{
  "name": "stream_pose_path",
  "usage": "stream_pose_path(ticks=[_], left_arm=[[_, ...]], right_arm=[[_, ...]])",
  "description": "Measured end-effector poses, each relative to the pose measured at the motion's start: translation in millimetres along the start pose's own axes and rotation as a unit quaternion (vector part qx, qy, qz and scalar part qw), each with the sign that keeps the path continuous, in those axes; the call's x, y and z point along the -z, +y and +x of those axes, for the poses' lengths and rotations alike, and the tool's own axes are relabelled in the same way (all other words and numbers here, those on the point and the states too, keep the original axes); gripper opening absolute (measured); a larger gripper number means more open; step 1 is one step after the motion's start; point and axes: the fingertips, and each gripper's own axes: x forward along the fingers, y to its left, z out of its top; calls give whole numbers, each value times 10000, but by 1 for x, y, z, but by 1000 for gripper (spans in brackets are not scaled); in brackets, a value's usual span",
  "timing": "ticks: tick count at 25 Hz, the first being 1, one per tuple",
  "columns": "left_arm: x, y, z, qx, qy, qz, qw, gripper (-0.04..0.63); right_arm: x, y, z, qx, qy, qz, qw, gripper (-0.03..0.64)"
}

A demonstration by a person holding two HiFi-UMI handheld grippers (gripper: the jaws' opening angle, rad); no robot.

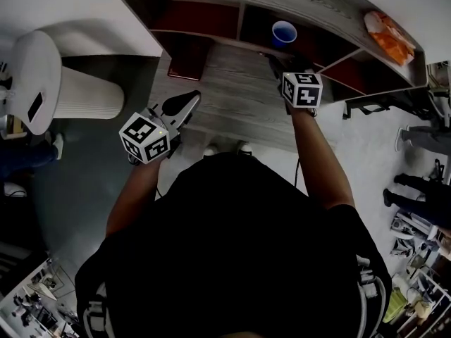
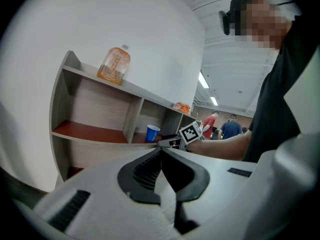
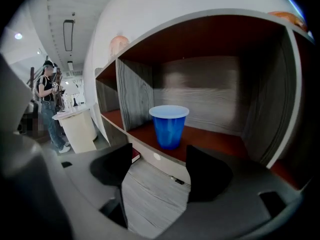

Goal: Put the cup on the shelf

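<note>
A blue cup (image 1: 284, 32) (image 3: 169, 126) (image 2: 152, 133) stands upright on the red floor of the wooden shelf's (image 1: 232, 76) middle compartment. My right gripper (image 1: 287, 65) (image 3: 157, 159) is open just in front of that compartment. Its jaws are spread wide with nothing between them, and the cup is a little beyond the fingertips, apart from them. My left gripper (image 1: 187, 100) (image 2: 160, 153) is shut and empty. It hangs lower and to the left, in front of the shelf's lower board.
An orange drink bottle (image 2: 114, 65) and an orange snack bag (image 1: 386, 35) lie on the shelf's top. A red flat thing (image 1: 187, 62) sits in a lower left compartment. A white round table (image 1: 42, 76) stands at the left. People stand at the right.
</note>
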Motion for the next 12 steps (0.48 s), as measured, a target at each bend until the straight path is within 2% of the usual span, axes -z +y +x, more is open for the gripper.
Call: stream_pose_path(ticks=[2,7,12], left_arm=[[-2,-1,-1,32,-14,28,10000,18],[-5,-2,-2,84,-12,84,9999,18],[-11,-1,-1,165,-38,171,9997,18]], right_arm=[[0,4,-9,-88,-133,74,9998,325],[-13,15,-41,-353,-837,320,9954,324],[-14,18,-65,-353,-1032,404,9932,322]])
